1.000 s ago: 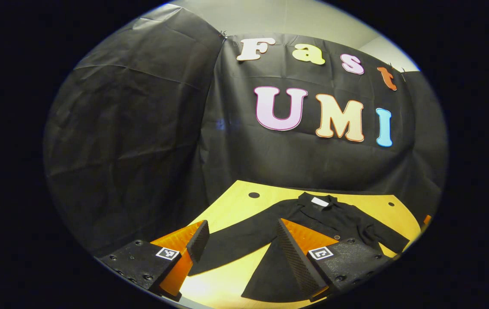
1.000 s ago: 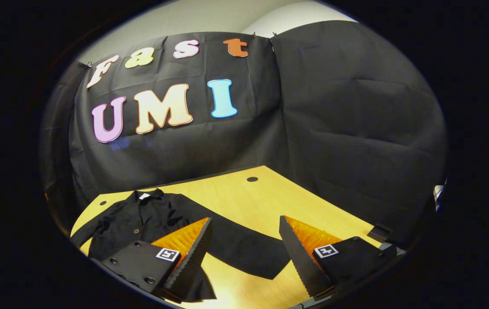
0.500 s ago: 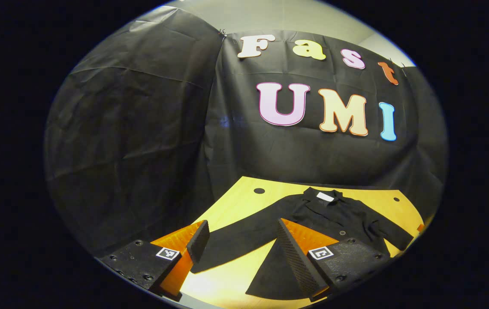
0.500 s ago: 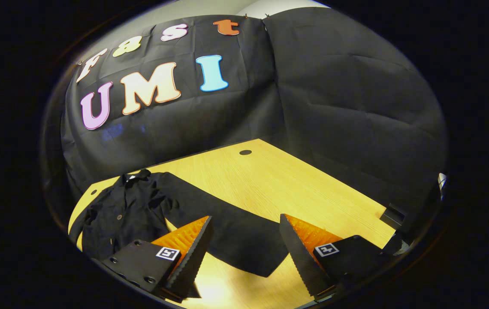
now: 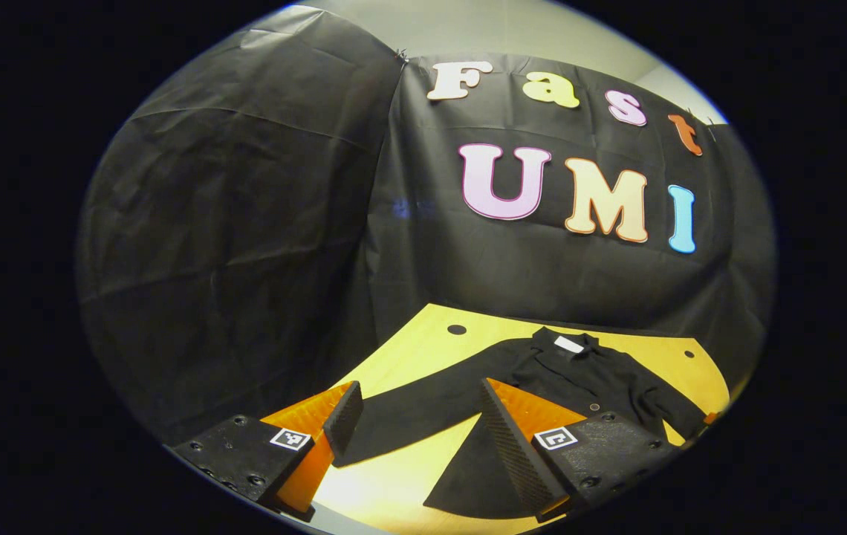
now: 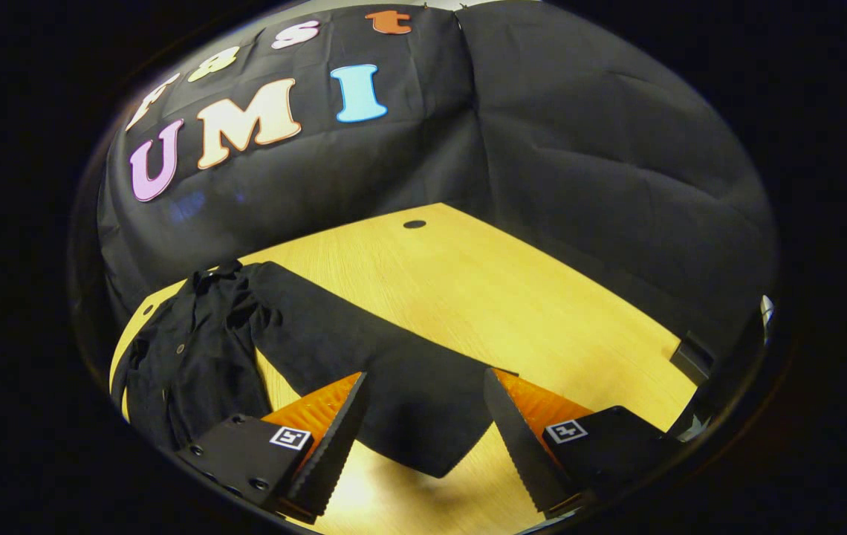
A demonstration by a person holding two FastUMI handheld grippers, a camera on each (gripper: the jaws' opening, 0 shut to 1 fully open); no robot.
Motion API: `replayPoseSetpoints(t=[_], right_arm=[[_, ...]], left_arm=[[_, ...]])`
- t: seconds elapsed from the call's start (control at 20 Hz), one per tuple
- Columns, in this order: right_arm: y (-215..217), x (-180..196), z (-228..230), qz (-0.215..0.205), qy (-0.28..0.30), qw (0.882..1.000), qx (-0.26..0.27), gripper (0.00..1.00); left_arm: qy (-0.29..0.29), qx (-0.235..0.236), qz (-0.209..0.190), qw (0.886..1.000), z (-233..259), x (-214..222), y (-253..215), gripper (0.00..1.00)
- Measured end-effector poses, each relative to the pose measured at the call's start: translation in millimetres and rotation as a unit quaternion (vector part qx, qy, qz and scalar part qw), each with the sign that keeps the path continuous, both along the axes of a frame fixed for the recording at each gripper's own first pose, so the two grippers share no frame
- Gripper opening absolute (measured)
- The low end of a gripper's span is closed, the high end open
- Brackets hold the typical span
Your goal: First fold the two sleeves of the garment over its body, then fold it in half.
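Hovering wide open, the left claw (image 5: 412, 423) and right claw (image 6: 423, 416) grip nothing. One black garment (image 6: 193, 349) lies flat on the worktop (image 6: 483, 282), both sleeves spread, one sleeve (image 6: 394, 386) under the right claw.

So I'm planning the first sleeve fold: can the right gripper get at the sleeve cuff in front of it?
Probably yes. The right gripper is open, and the sleeve cuff lies flat on the table between its fingers with nothing over it.
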State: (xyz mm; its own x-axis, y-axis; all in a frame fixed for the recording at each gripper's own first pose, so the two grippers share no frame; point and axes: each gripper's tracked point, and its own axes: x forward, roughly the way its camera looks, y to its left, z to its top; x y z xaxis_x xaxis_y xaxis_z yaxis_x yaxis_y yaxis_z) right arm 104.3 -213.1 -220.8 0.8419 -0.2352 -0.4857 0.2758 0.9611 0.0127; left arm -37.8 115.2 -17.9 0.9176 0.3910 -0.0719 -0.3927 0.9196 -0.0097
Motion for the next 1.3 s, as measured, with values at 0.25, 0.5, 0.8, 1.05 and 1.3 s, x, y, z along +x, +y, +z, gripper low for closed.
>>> replayPoseSetpoints(t=[0.25, 0.5, 0.8, 1.05, 1.3], right_arm=[[-2.3, -1.1, -21.3, 0.004, 0.027, 1.000, 0.003, 0.99], [-4.6, -4.5, -32.3, 0.007, 0.050, 0.999, -0.003, 0.99], [-4.4, -5.1, -35.7, 0.024, 0.054, 0.998, -0.034, 0.97], [-6.6, -5.0, -34.1, 0.010, 0.058, 0.998, -0.021, 0.60], [1.8, -2.3, -36.5, 0.020, 0.057, 0.998, -0.014, 0.28]], left_arm=[[0.004, 0.010, -0.003, 1.000, 0.5, -2.0, -3.7, 0.92], [0.007, 0.008, -0.006, 1.000, -1.1, -1.8, -6.9, 0.92], [0.003, 0.013, -0.024, 1.000, 1.5, 1.0, -15.6, 0.92], [0.009, 0.005, -0.027, 1.000, -5.5, 1.5, -16.4, 0.92], [0.011, 0.000, -0.021, 1.000, -8.0, -1.7, -10.8, 0.92]])
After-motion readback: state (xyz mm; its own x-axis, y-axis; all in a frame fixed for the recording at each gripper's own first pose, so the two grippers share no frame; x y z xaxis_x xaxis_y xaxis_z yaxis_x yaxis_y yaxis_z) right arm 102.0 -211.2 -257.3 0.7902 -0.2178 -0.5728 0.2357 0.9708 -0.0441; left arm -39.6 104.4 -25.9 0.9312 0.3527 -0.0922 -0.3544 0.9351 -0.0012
